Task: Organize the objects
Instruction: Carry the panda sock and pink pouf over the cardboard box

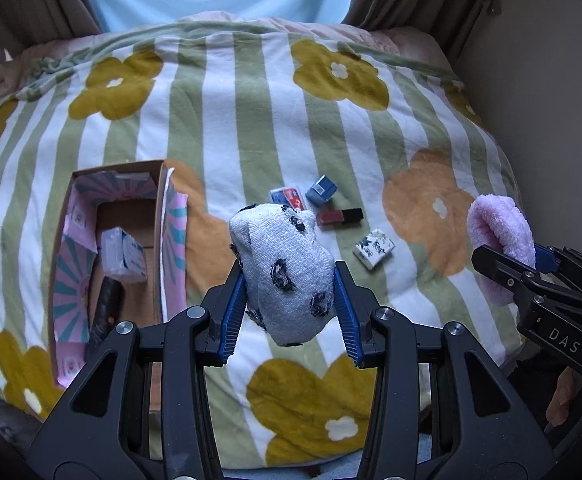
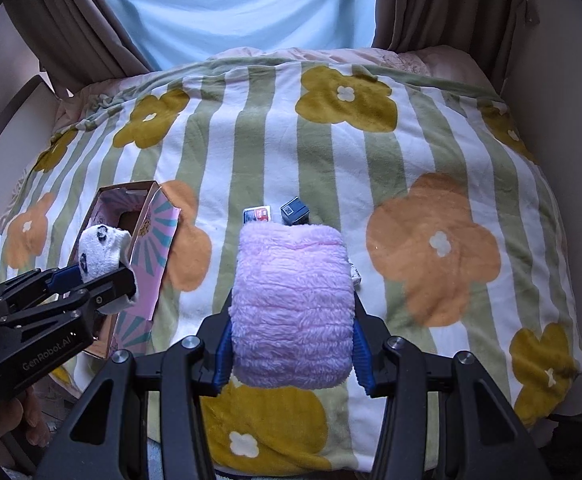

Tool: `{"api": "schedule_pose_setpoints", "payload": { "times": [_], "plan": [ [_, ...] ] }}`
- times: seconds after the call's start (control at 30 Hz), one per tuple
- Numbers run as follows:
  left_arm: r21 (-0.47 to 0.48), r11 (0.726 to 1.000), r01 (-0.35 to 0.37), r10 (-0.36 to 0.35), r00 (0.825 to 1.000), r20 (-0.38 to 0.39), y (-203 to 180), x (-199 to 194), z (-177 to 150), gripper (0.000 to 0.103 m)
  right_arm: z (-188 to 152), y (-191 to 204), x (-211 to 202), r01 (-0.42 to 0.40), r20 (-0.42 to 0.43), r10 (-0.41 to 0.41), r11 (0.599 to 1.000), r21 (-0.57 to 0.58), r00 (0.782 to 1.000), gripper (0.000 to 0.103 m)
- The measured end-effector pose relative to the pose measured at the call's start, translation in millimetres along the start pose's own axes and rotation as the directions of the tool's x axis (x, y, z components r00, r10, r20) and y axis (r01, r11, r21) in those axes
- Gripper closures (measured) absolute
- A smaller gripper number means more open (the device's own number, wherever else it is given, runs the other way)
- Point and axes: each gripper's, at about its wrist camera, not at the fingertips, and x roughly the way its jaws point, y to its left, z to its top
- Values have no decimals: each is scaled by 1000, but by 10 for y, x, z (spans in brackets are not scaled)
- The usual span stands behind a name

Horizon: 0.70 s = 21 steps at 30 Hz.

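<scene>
A: Left claw, lower centre of its own view — state?

B: Pinching a white knitted sock bundle with dark blotches between blue-padded fingers. Bundle held above the bed's striped fleece blanket with big yellow and orange flowers.

A: Right claw?

B: Clamped on a fluffy pink rolled sock, which fills the lower centre of the right view. In the left view that claw sits at the right edge with the pink roll poking out.

A: Outward from there?

B: Left of frame, an open cardboard box with pink and teal sunburst lining lies on the blanket. Inside: a clear plastic-wrapped packet and a dark tube. Centre-right of the left view, loose on the blanket: a red-and-blue flat packet, a small blue carton, a red and black stick, a white patterned box, all near one another.

A: Background?

B: Brown curtains flank a pale blue panel, top of frame.
</scene>
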Motion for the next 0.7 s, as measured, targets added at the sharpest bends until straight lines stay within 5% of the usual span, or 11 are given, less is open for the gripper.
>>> {"api": "schedule_pose_setpoints", "payload": {
  "times": [0.33,0.7],
  "plan": [
    [-72,997,-21,23,999,26,-16,-150,-231,65,8,180,-66,-43,18,45,994,-97,999,58],
    [-190,978,-86,94,995,32,428,-365,-459,65,69,745,-19,-122,3,126,968,-218,992,58]
  ]
}}
